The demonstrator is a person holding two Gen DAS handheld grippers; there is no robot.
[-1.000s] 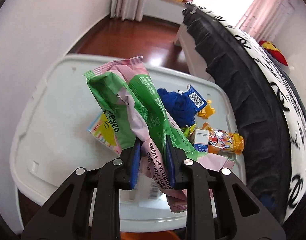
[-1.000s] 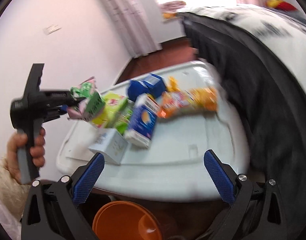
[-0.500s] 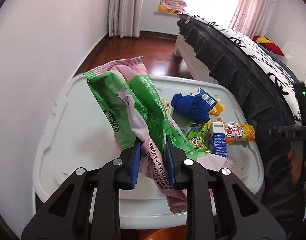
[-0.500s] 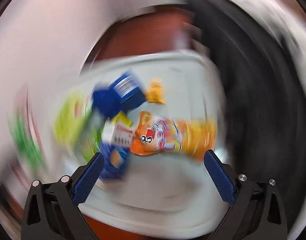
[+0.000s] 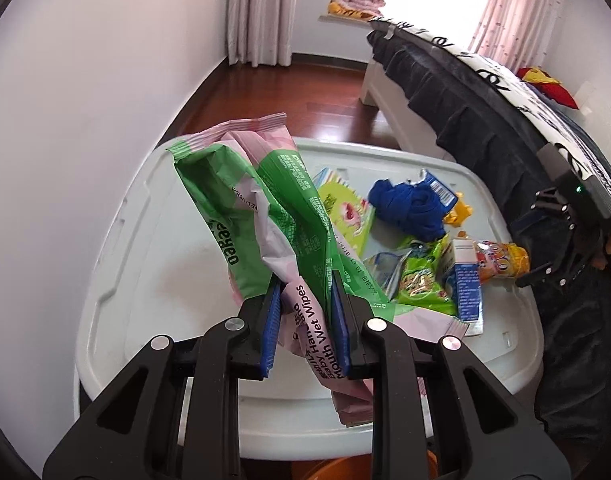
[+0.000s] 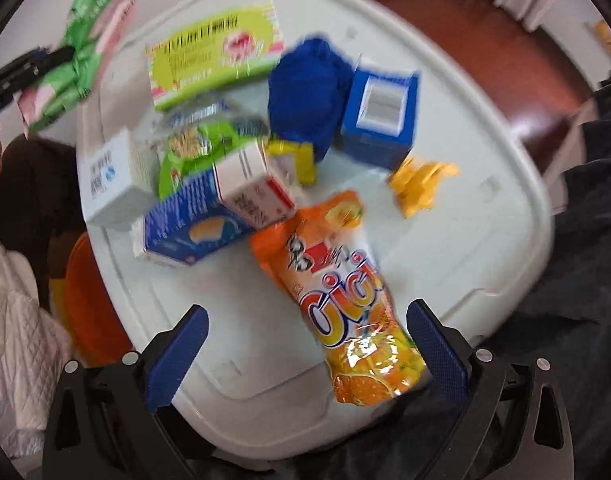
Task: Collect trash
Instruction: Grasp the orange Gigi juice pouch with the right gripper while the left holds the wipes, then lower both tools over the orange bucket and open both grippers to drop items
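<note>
Since 1 s ago, left view pulled back. Left gripper (image 5: 305, 312), low center, clenched on wet wipes pack (image 5: 265, 216). Right view: right gripper (image 6: 305, 350) swung over table (image 6: 505, 216), jaws wide, empty, orange pouch (image 6: 345, 304) btwn them. Slick pouch could slip off edge.

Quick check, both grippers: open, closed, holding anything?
Left gripper: closed on the green and pink wet wipes packet.
Right gripper: open, empty, jaws wide around the orange snack bag.
</note>
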